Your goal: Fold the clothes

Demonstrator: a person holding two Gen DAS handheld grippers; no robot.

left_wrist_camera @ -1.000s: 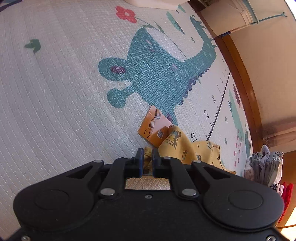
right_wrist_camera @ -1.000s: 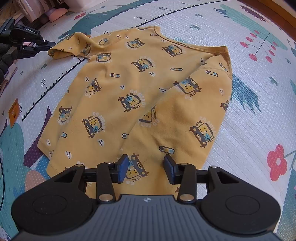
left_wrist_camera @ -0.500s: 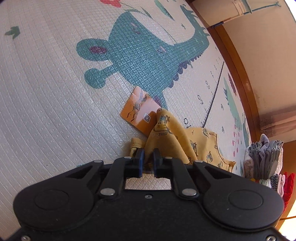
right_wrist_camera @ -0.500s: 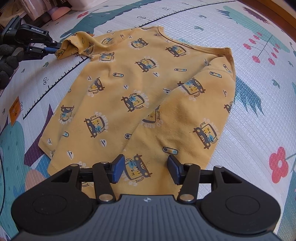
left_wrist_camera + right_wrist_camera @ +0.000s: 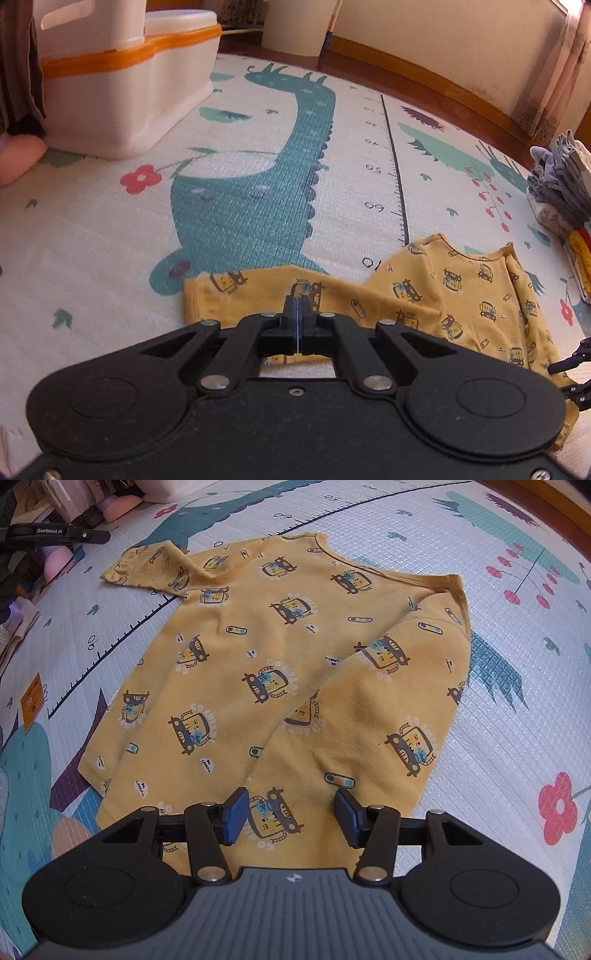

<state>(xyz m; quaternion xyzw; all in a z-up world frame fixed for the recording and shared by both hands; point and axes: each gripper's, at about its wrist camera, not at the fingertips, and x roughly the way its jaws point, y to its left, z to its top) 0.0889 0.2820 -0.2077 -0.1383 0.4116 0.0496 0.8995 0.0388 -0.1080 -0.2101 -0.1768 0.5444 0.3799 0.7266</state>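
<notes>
A yellow long-sleeved shirt (image 5: 280, 657) printed with cartoon cars lies spread on the play mat (image 5: 517, 709). One sleeve (image 5: 255, 291) stretches out flat to the left; the other is folded across the body. My left gripper (image 5: 297, 314) is shut, its pads pressed together with no cloth seen between them, hovering over that stretched sleeve. In the right wrist view the left gripper (image 5: 74, 535) sits beyond the cuff, apart from it. My right gripper (image 5: 291, 812) is open just above the shirt's lower hem, with nothing between its fingers.
A white and orange plastic stool (image 5: 122, 74) stands at the mat's far left corner. Folded clothes (image 5: 565, 184) are stacked at the right edge. An orange card (image 5: 35, 698) lies on the mat left of the shirt. Wooden flooring (image 5: 443, 96) borders the mat.
The left gripper drew the bunched sleeve outward, and the sleeve now lies flat and free of the pads. The left view tilted up toward the room. The right gripper barely moved.
</notes>
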